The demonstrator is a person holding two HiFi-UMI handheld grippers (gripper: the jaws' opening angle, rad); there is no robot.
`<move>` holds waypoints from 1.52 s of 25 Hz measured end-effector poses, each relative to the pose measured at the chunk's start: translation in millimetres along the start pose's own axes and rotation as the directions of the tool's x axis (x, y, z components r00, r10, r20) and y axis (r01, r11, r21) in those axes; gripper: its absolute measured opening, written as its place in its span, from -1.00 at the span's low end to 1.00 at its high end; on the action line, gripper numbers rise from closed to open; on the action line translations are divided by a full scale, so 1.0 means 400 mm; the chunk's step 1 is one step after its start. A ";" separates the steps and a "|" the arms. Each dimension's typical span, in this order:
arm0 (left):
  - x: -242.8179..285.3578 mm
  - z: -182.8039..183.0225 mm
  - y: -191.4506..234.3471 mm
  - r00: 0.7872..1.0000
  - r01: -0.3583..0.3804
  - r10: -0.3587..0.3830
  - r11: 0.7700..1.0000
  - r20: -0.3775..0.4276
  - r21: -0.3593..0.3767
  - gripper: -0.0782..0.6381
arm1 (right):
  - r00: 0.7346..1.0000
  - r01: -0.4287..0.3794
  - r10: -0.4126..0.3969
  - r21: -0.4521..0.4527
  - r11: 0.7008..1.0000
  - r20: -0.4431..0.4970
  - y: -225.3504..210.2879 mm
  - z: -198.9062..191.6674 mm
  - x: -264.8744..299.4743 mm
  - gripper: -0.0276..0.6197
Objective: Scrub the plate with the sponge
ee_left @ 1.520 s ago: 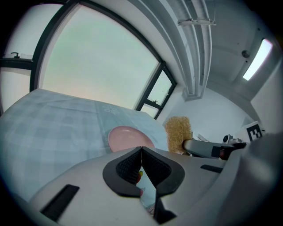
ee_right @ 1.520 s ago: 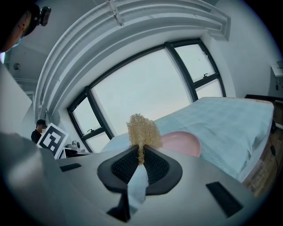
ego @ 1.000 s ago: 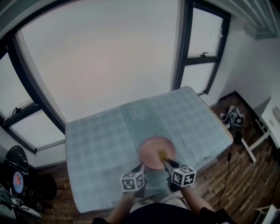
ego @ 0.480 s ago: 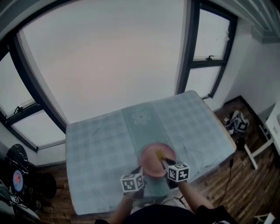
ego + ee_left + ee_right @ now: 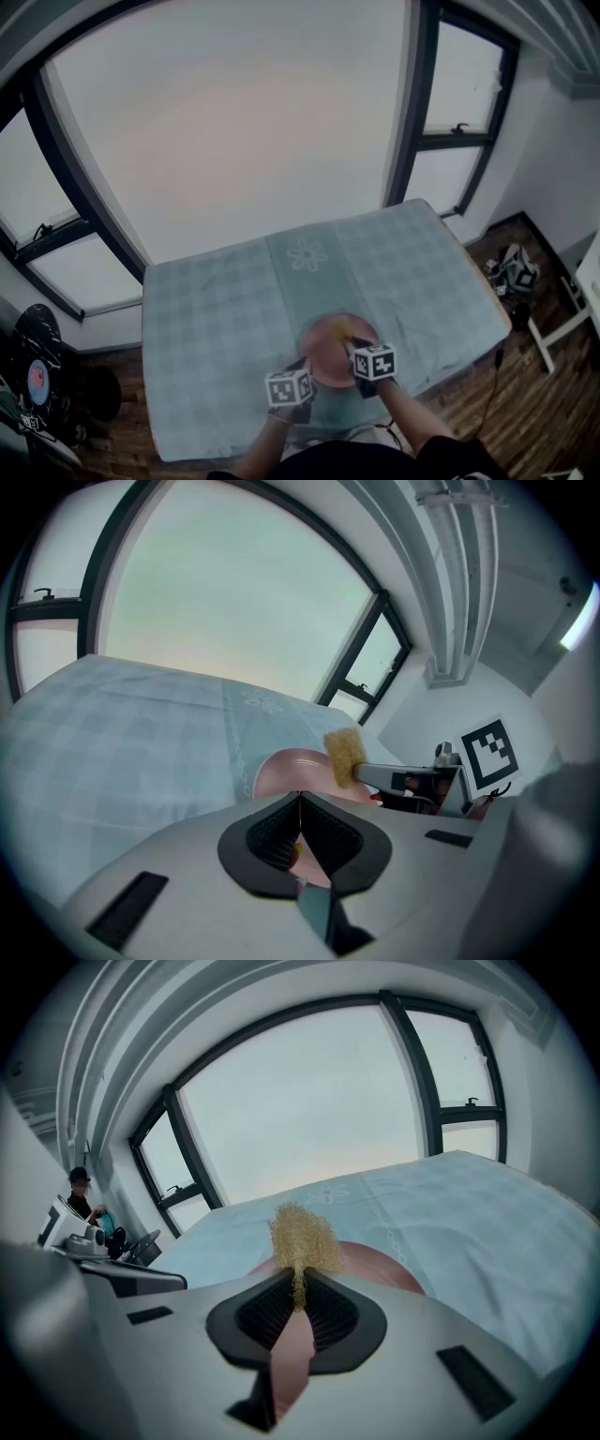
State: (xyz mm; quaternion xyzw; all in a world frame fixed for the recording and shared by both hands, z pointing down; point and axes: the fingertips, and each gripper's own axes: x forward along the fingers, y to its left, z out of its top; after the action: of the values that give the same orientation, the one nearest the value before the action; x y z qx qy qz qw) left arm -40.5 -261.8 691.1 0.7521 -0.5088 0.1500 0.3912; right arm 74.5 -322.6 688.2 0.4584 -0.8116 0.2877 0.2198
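Windowed room from head view: tall windows (image 5: 234, 122) beyond both grippers, wood floor (image 5: 469, 398) off to their right. Underneath, table (image 5: 216, 300) covered in pale checks. Left gripper (image 5: 304, 366) at near-left rim of pink plate (image 5: 322, 349). Right gripper (image 5: 351, 345) just beside it, reaching over plate from near-right. Yellow sponge (image 5: 344, 329) at its tip, over plate's middle; contact too small to tell. Plate flat on table near front edge, straight ahead of both grippers.

Left gripper view: left gripper (image 5: 298, 803) with jaws pressed together, apparently pinching plate's near rim. Plate (image 5: 286, 766) directly ahead of jaws, table (image 5: 122, 752) spreading ahead and to the left. Right gripper (image 5: 364, 772) at right, clamped on sponge (image 5: 344, 756), which stands on edge over plate's far-right part; touching or not, unclear.

Right gripper view: right gripper (image 5: 298, 1302) closed tight on sponge (image 5: 302, 1234), fuzzy yellow tuft sticking up past jaw tips. Plate (image 5: 398, 1274) just below and ahead of sponge, pink also showing through gap under jaws. Table (image 5: 469, 1208) ahead and to the right, windows (image 5: 309, 1101) beyond.
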 end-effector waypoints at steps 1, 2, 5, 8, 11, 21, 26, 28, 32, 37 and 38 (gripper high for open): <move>0.007 0.001 0.002 1.000 -0.002 0.002 1.000 -0.003 -0.003 -0.76 | 1.000 0.005 -0.005 -0.001 1.000 -0.011 -0.010 -0.004 0.011 -0.81; 0.013 0.001 0.005 1.000 -0.005 0.005 1.000 -0.005 -0.008 -0.76 | 1.000 0.012 -0.012 -0.003 1.000 -0.023 -0.020 -0.008 0.022 -0.81; 0.023 0.001 0.018 1.000 -0.015 0.015 1.000 -0.010 -0.025 -0.76 | 0.998 0.032 -0.032 -0.013 0.999 -0.056 -0.048 -0.023 0.054 -0.81; 0.033 0.000 0.033 1.000 -0.022 0.022 0.999 -0.017 -0.038 -0.76 | 0.995 0.046 -0.048 -0.020 0.999 -0.085 -0.071 -0.034 0.080 -0.81; 0.040 0.001 0.043 0.999 -0.027 0.026 0.999 -0.020 -0.046 -0.76 | 0.992 0.056 -0.059 -0.033 0.998 -0.111 -0.085 -0.044 0.104 -0.81; 0.036 0.000 0.046 0.999 -0.022 0.020 0.999 -0.031 -0.046 -0.76 | 0.984 0.045 -0.050 -0.035 0.998 -0.170 -0.076 -0.071 0.139 -0.81; 0.022 -0.005 0.050 0.999 -0.021 0.020 0.999 -0.031 -0.042 -0.76 | 0.980 0.016 -0.026 -0.051 0.999 -0.198 -0.037 -0.090 0.142 -0.81; 0.017 -0.010 0.048 0.999 -0.021 0.020 0.999 -0.031 -0.041 -0.76 | 0.978 0.001 -0.013 -0.057 0.998 -0.207 -0.022 -0.099 0.138 -0.81; 0.009 -0.024 0.042 0.999 -0.020 0.019 0.999 -0.034 -0.035 -0.76 | 0.975 -0.026 0.011 -0.062 0.998 -0.224 0.003 -0.122 0.129 -0.81; -0.008 -0.031 0.037 0.999 -0.021 0.020 0.999 -0.031 -0.032 -0.76 | 0.968 -0.063 0.044 -0.071 0.996 -0.246 0.040 -0.148 0.111 -0.81; -0.012 -0.032 0.035 0.999 -0.021 0.020 0.999 -0.029 -0.030 -0.76 | 0.966 -0.072 0.052 -0.071 0.995 -0.253 0.048 -0.154 0.107 -0.81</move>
State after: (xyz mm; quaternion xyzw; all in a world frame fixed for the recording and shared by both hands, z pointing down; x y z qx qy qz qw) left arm -52.6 -251.9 702.5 0.7385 -0.5131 0.1571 0.4082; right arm 42.8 -300.0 755.1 0.3836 -0.8021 0.3175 0.3297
